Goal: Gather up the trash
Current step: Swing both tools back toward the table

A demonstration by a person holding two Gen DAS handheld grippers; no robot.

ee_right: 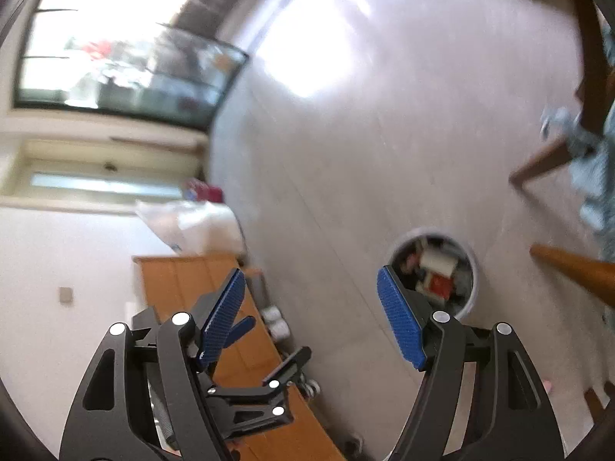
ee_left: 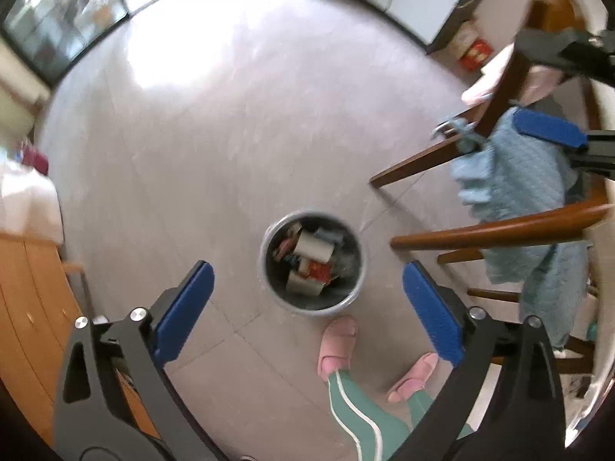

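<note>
Both the left gripper (ee_left: 307,307) and right gripper (ee_right: 311,319) hang empty and wide apart above the bin (ee_left: 269,257), already full of trash (ee_left: 311,257), so collecting looks nearly finished.

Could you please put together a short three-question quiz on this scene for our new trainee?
1. True or false: the left gripper holds a piece of trash.
2. Where does the trash bin stand: A on the wooden chair, B on the floor, C on the wooden cabinet?
3. What is draped over the chair?

Key: 1 false, its jaws are open and empty; 2 B; 3 a light blue cloth.
</note>
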